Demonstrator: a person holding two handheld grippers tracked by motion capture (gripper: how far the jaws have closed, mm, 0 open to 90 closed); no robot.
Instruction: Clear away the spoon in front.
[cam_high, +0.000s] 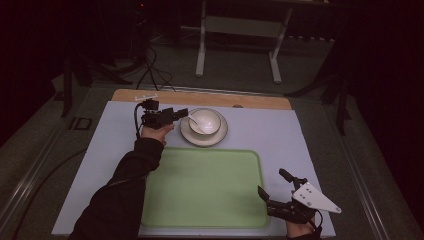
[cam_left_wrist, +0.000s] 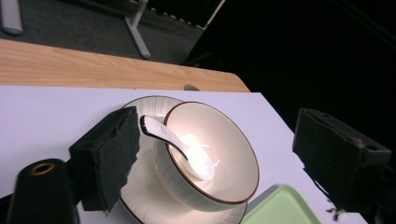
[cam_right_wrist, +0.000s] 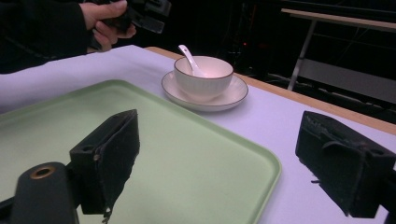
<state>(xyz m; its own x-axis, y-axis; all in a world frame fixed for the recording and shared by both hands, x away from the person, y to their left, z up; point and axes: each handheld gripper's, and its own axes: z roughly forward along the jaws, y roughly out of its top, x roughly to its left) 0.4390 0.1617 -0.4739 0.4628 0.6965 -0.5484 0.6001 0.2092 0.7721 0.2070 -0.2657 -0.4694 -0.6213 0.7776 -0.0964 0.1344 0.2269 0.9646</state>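
A white bowl (cam_high: 204, 121) with a dark rim stands on a saucer (cam_high: 220, 137) at the far middle of the table, and a white spoon (cam_high: 194, 119) leans in it with its handle pointing left. My left gripper (cam_high: 182, 114) is open at the bowl's left side. In the left gripper view its jaws straddle the bowl (cam_left_wrist: 233, 158), and the spoon (cam_left_wrist: 177, 142) handle's tip lies right by the left pad (cam_left_wrist: 116, 149). My right gripper (cam_high: 271, 182) stands open at the right edge of the empty green tray (cam_high: 200, 185), with nothing between its jaws.
A pale lavender cover (cam_high: 300, 140) lies over the table, with a wooden strip (cam_high: 200, 97) along the far edge. Beyond it, white stand legs (cam_high: 240, 45) and cables (cam_high: 155, 70) are on the dark floor. The tray takes up the near middle.
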